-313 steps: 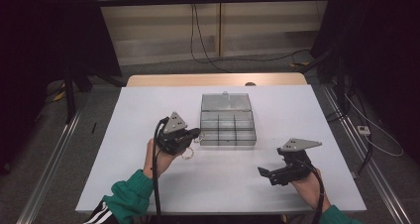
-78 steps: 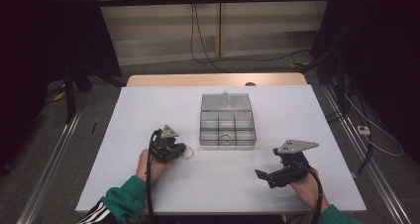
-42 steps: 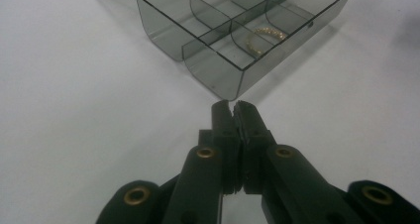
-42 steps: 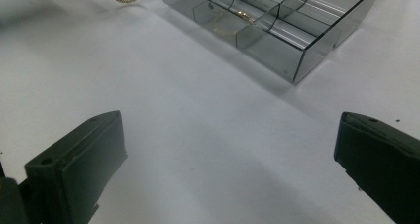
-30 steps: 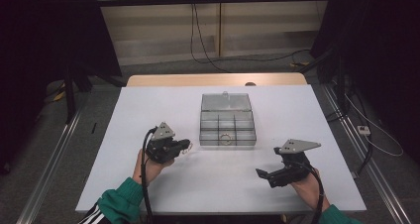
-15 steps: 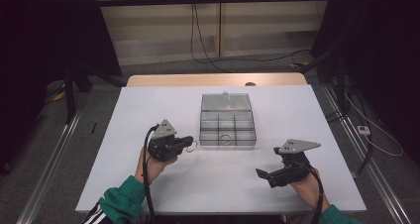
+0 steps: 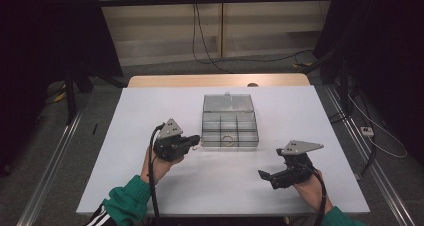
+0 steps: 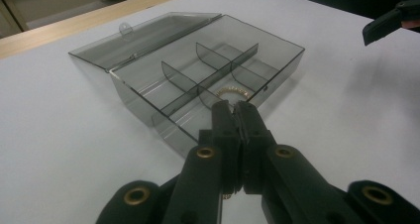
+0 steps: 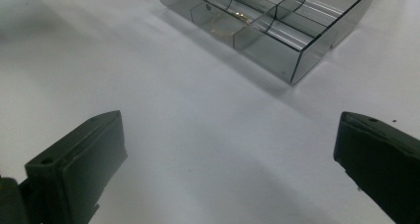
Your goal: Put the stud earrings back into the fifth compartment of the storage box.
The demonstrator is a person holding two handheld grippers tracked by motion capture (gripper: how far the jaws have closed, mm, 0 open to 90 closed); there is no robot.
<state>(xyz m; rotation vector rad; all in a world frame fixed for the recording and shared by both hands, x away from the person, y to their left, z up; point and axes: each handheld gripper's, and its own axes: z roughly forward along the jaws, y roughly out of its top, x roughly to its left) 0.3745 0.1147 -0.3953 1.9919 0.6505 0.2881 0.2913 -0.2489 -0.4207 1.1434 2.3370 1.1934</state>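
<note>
Box: we see the clear divided box (image 7: pixel 230 128) open on the white table (image 7: pixel 150 111), lid laid back.
Ring: a gold ring (image 8: pixel 233 91) lies in the box's near middle compartment.
Left gripper (image 8: pixel 235 110): just beside the box's near left corner, jaws pressed together; we cannot tell what they pinch.
Right gripper (image 9: pixel 228 154): well apart from the box, jaws spread, holding nothing.

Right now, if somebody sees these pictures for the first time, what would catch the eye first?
Probably the smoky clear compartment box at the middle of the white table, lid open behind it, with a gold ring in a front compartment. Next, the shut left claw at its front wall, and the right claw, open, nearer the table's front edge.
</note>
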